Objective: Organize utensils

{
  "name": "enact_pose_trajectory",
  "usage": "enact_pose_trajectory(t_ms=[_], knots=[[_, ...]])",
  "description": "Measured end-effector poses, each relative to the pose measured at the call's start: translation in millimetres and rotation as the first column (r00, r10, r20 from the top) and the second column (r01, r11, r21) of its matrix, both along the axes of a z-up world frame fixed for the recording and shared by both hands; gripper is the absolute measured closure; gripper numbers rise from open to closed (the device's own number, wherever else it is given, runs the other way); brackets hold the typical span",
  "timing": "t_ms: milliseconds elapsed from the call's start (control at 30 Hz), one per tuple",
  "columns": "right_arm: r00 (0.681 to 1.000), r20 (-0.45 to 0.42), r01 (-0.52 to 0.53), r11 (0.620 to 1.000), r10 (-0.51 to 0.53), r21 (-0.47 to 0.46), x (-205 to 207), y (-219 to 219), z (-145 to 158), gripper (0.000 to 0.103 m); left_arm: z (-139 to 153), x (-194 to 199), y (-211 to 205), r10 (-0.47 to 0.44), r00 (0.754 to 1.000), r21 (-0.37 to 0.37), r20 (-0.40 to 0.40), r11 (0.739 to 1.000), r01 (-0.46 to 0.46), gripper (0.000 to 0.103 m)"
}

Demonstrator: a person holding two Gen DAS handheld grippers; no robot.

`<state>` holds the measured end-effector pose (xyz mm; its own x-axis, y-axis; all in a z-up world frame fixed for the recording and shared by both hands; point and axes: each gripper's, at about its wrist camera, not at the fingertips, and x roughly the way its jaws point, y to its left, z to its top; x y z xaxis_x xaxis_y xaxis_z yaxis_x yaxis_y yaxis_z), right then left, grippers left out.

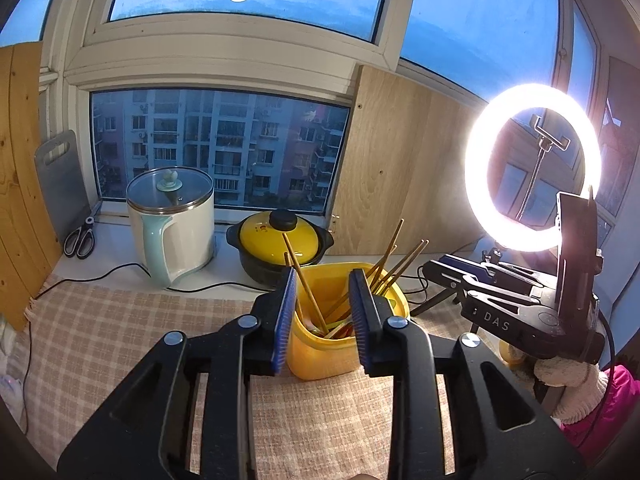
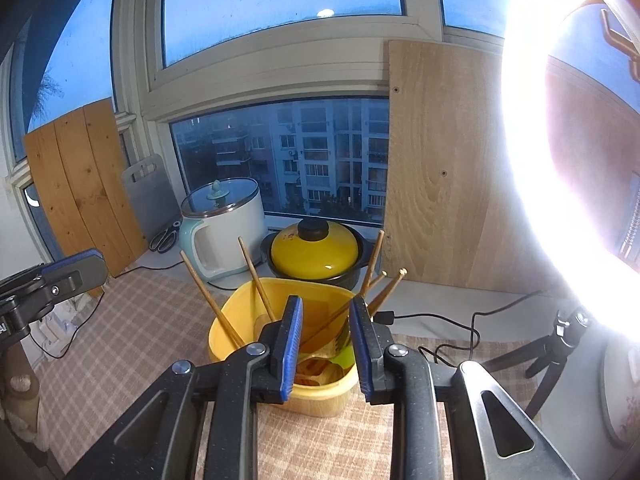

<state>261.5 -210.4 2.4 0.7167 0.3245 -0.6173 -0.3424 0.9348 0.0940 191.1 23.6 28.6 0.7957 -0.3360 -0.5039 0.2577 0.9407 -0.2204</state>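
A yellow plastic holder stands on the checked tablecloth, holding several wooden chopsticks that lean outward, with other utensils low inside. My left gripper is open and empty, its jaws framing the holder from just in front. In the right wrist view the same holder with chopsticks sits straight ahead. My right gripper is open and empty just above and in front of it. The right gripper also shows in the left wrist view; the left gripper's fingertips show at the left edge of the right wrist view.
On the windowsill behind stand a white electric pot, a yellow-lidded clay pot, scissors and a grey cutting board. A bright ring light on a tripod stands right, with cables across the table.
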Motion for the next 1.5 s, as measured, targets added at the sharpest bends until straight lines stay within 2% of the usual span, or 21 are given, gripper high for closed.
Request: enact_pose_trajectory(t_ms=[133,200,267,367,500,633,700,900,1067,1367,1500], knots=[[1.0,0.006,0.007,1.0,-0.007,-0.002,-7.7,-4.3,2.2,0.071,2.1,-7.3,0.5,0.006,1.0,0.015,0.008,1.0,-0.007,0.076],[1.0,0.012,0.016,1.0,-0.016,0.002,-13.6,-8.5,4.1,0.056,3.2,-11.3,1.5,0.014,1.0,0.021,0.013,1.0,-0.014,0.065],[1.0,0.019,0.021,1.0,-0.022,0.007,-18.7,-12.1,5.7,0.051,4.2,-16.1,2.4,0.023,1.0,0.029,0.019,0.999,-0.024,0.057],[0.999,0.015,0.029,1.0,-0.029,0.004,-28.4,-16.1,7.2,0.047,4.3,-25.2,2.7,0.029,0.999,0.046,0.025,0.998,-0.03,0.056],[0.999,0.021,0.033,0.999,-0.033,0.006,-44.7,-19.8,10.9,0.032,3.6,-38.5,1.7,0.037,0.999,0.066,0.027,0.997,-0.039,0.036],[0.999,0.019,0.037,0.999,-0.036,-0.002,-59.1,-21.8,15.2,0.022,3.7,-52.4,-1.2,0.046,0.999,0.089,0.024,0.995,-0.048,0.033],[0.999,0.025,0.042,0.999,-0.042,-0.01,-66.2,-22.1,17.6,0.014,3.7,-58.3,-1.4,0.051,0.999,0.084,0.017,0.995,-0.052,0.024],[0.997,0.052,0.052,0.999,-0.051,-0.017,-89.9,-25.0,26.3,0.002,4.3,-82.0,-6.9,0.063,0.998,0.112,0.025,0.992,-0.065,0.019],[0.996,0.069,0.061,0.998,-0.06,-0.022,-106.9,-27.2,30.0,0.0,2.5,-100.4,-16.0,0.07,0.997,0.15,0.037,0.986,-0.075,0.009],[0.994,0.063,0.094,0.996,-0.093,-0.012,-131.9,-41.4,22.8,0.0,-4.4,-123.4,-31.1,0.083,0.996,0.194,0.015,0.977,-0.085,0.007],[0.991,0.046,0.121,0.993,-0.122,0.014,-140.4,-52.1,17.4,0.0,-4.5,-130.8,-35.6,0.094,0.995,0.205,0.023,0.974,-0.097,0.001]])
